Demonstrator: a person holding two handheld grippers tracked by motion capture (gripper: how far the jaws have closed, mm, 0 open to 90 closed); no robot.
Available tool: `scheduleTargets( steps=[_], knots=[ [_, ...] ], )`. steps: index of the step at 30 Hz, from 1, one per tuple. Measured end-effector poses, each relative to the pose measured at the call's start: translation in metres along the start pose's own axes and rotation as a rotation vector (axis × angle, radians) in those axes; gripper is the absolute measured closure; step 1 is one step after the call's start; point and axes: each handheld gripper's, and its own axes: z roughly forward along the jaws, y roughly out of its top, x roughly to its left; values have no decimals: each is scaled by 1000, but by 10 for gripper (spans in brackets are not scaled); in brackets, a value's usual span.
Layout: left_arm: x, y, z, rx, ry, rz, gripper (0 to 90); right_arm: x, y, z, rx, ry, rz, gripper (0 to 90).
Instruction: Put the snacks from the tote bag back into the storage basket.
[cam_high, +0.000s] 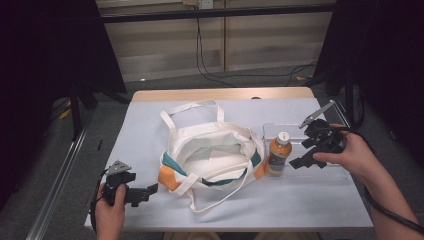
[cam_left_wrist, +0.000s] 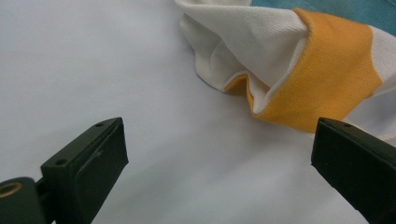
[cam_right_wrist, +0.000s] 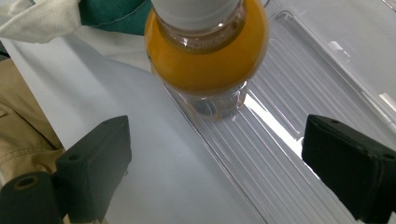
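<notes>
High view | right gripper (cam_high: 300, 161) agape beside bottle (cam_high: 279, 154) | tray (cam_high: 325, 172) edge near

Looks like a lab recording booth: white-covered table (cam_high: 150, 150), black curtains (cam_high: 45, 60) left and right, bare metal framing (cam_high: 215, 12) at the far side, loose cables (cam_high: 210, 70) trailing across grey floor (cam_high: 165, 82).

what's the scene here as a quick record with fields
surface: table under a white cover
bag: tote bag, white with orange and teal, lying open at centre
bottle: orange bottle, white cap, upright in a clear tray right of the bag
left gripper: open, empty, near the bag's orange corner
right gripper: open, empty, aimed at the bottle
</notes>
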Motion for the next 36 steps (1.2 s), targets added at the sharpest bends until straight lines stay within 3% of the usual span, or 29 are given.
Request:
scheduleTargets(
  steps=[4,8,9,36],
  knots=[
    [1,0,0,18,-1,20,35,-1,-3,2,1,-8,-1,85],
    [0,1,0,21,-3,22,35,-1,-8,4,-2,-20,7,85],
    [-1,0,1,7,1,6,35,-1,-8,4,-1,-27,2,85],
    [-2,0,2,12,-3,5,35,-5,-31,13,-54,-3,18,84]
  ],
)
